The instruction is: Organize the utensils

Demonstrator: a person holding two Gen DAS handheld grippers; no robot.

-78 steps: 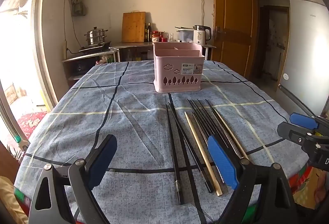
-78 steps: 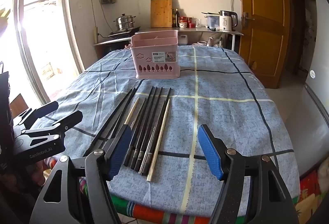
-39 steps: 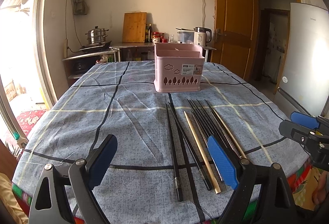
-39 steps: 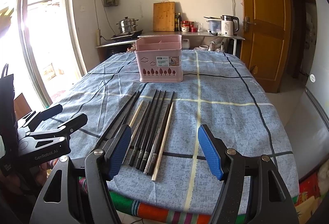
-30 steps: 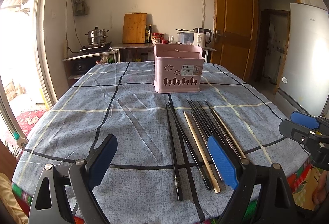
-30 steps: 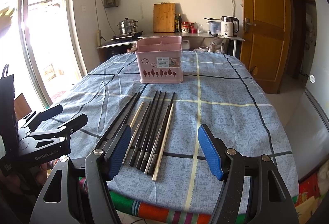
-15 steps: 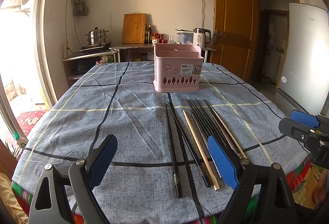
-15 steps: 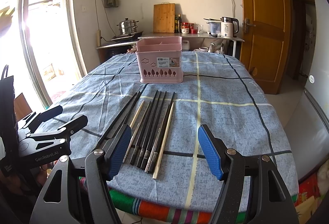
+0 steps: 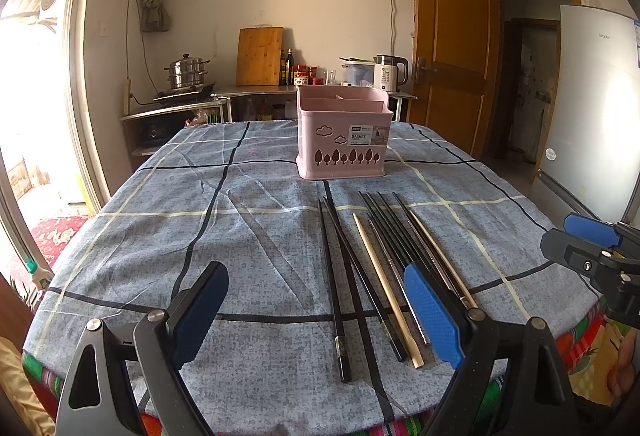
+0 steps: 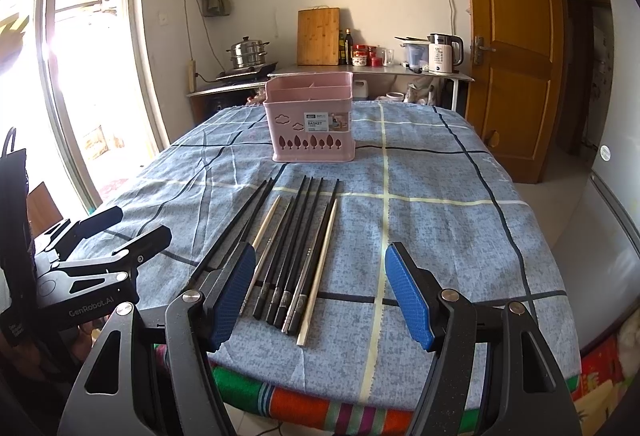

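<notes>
The chopsticks lie in a loose row on the near half of the desk, their far tips toward the pink basket; most are black, two are pale wood, and at least one shows a metal end; the two black ones on the left of the row cross each other in the left wrist view; their near ends stop short of the desk's front edge; the pink basket stands upright beyond them, past the middle of the desk, well apart from the chopsticks, with dividers inside and a white label on its front; a blue checked cloth covers the desk, with a striped cloth showing under its front edge; the left tool hangs over the near edge with its blue pads spread wide, gripping nothing; the right tool is likewise spread wide and empty, its left pad over the near ends of the chopsticks; behind the desk, a counter against the wall holds a steamer pot, a wooden cutting board and a kettle
</notes>
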